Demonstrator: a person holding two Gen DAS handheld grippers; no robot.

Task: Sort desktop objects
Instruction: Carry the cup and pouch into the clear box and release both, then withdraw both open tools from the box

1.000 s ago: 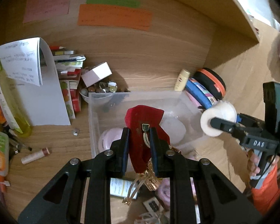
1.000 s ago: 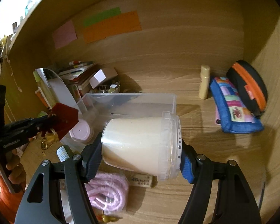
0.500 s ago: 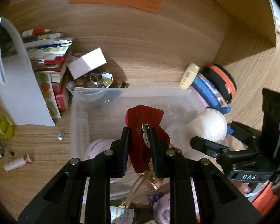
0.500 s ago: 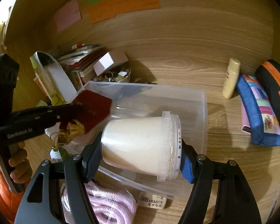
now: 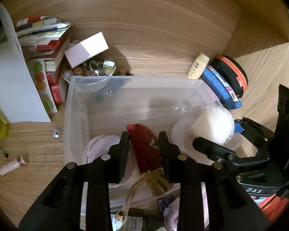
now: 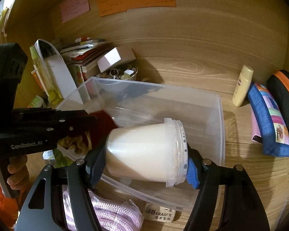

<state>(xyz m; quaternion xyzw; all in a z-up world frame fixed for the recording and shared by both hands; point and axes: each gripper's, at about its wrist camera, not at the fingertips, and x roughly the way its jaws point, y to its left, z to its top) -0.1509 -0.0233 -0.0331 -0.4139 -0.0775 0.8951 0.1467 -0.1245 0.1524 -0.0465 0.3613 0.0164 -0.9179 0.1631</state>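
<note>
A clear plastic bin sits on the wooden counter, with a blue pencil case just to its right. Over its right end the right tongs clamp a lidded white tub lying sideways. The left tongs stand parted around a red pouch, which seems loose between them, inside the bin.

Clear glossy plastic bin, smooth translucent plastic tub, matt wood-grain desk, red cloth pouch
</note>
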